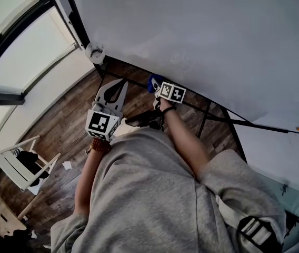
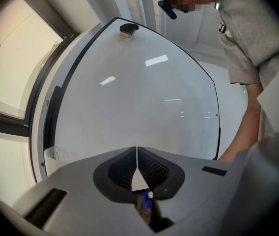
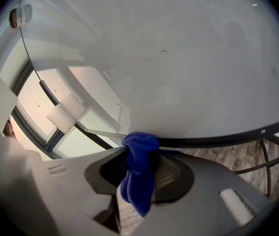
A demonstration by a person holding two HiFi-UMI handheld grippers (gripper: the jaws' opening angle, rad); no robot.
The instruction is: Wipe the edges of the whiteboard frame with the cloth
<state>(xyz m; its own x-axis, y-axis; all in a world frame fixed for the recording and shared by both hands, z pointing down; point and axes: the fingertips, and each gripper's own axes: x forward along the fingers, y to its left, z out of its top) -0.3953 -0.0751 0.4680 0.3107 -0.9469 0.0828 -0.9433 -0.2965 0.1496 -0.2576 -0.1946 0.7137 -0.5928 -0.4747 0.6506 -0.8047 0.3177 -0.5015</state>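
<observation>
Pinching a blue cloth (image 3: 138,173) between the jaws of the right gripper (image 3: 140,154), with the bunched top of the cloth pressed against the dark lower edge of the whiteboard frame (image 3: 218,140), not far from a lower corner. Left gripper (image 2: 137,163) idle just beside the right one, below the whiteboard (image 1: 191,30), jaws pressed together with nothing between them.

Judged to be in the middle of the wiping, on the bottom edge only. Impossible to tell how much of this edge is already clean: no dust line and no wet trace visible anywhere. Probably left to do: the rest of the bottom edge, then both sides and the top, with a small eraser (image 2: 128,28) lying there, likely in the way of the cloth.
</observation>
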